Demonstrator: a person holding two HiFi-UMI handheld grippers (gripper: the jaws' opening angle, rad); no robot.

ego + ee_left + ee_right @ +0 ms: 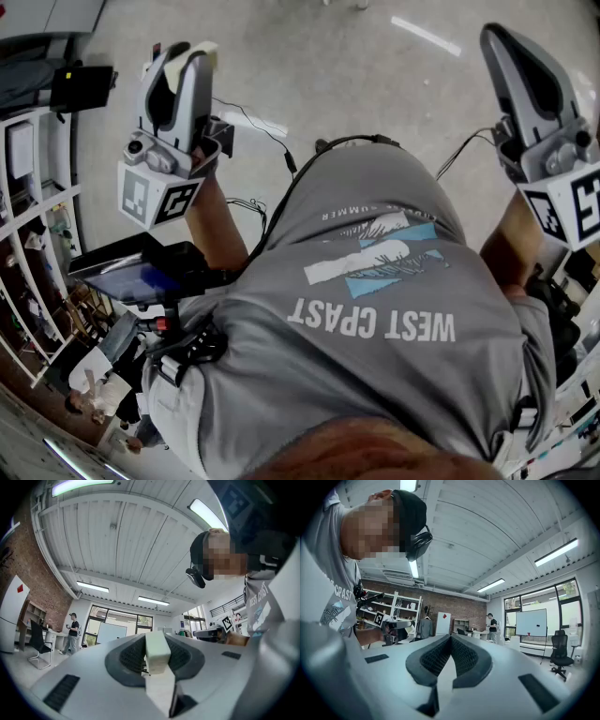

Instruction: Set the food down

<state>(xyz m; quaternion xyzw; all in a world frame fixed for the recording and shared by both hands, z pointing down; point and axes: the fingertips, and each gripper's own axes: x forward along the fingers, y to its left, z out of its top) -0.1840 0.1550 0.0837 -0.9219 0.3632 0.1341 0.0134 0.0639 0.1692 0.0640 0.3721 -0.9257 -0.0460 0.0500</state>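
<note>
The left gripper point(157, 666) is clamping down on a pale, cream-coloured block of food point(156, 648), both ribbed pads pressing against its sides and the block poking up beyond the jaw tips. From the head view that same left gripper point(180, 58) is being held out at the person's left side, with the block point(205, 47) showing as a light sliver at its tip and its marker cube point(155, 195) facing the camera. Across on the other side, the right gripper point(450, 639) is carrying nothing, its dark pads meeting at the tips; in the head view it point(495, 39) is hanging out beside the person's right hip, marker cube point(574, 208) below it. Between the two, the person's grey T-shirt point(375, 356) is filling the middle of the frame, with bare floor point(309, 66) beyond and white shelving point(37, 244) at the left edge. Both gripper views are looking out across an open room: a brick wall point(450, 604), a whiteboard point(533, 622), an office chair point(559, 656), and another person standing point(492, 627) in the distance.
</note>
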